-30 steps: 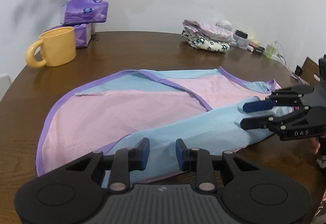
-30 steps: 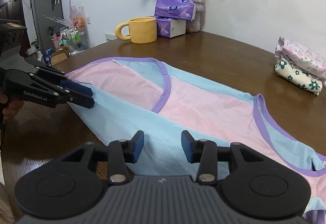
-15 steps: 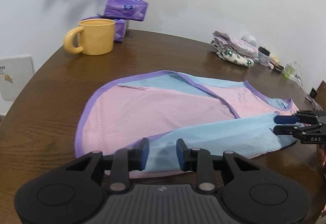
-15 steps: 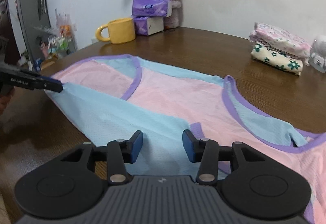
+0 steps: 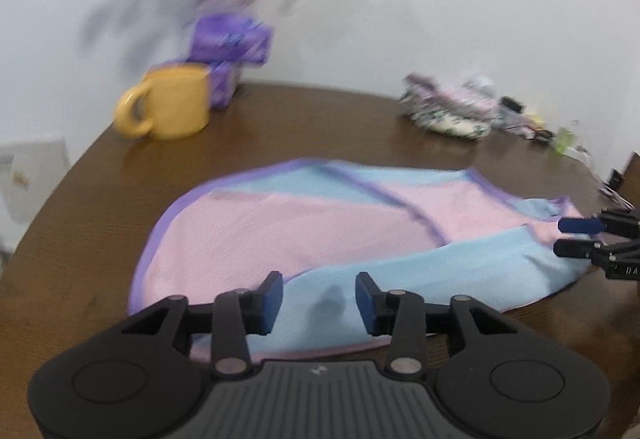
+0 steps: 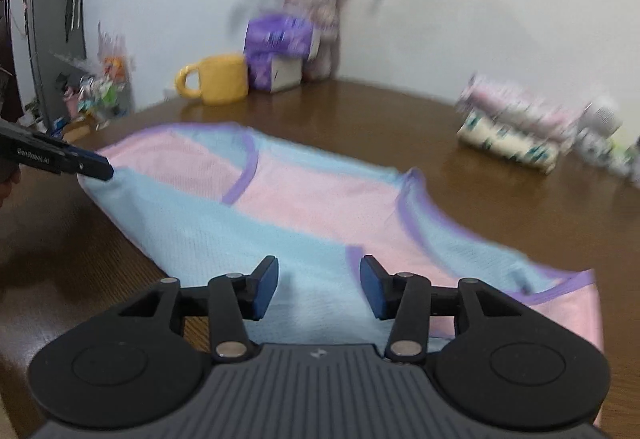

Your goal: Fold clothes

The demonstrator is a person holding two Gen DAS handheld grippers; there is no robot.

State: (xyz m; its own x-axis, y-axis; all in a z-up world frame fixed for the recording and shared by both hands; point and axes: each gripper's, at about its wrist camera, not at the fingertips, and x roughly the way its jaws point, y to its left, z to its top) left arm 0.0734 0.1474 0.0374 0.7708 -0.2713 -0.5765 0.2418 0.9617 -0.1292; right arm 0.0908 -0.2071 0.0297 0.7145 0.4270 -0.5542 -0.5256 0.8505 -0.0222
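Both grippers are letting go: the left gripper (image 5: 319, 297) and right gripper (image 6: 319, 287) have jaws spreading, nothing pinched, blue cloth under the gap. The pink-and-blue garment (image 5: 320, 223) lies flat mid-table (image 5: 80, 239), bare wood toward nine o'clock. The mug (image 5: 172, 103) stands at eleven o'clock. Gripper lettering is too blurred to read.

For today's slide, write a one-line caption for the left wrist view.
Left gripper, jaws opening, above a pink-and-blue top on the table; right gripper at its far end.
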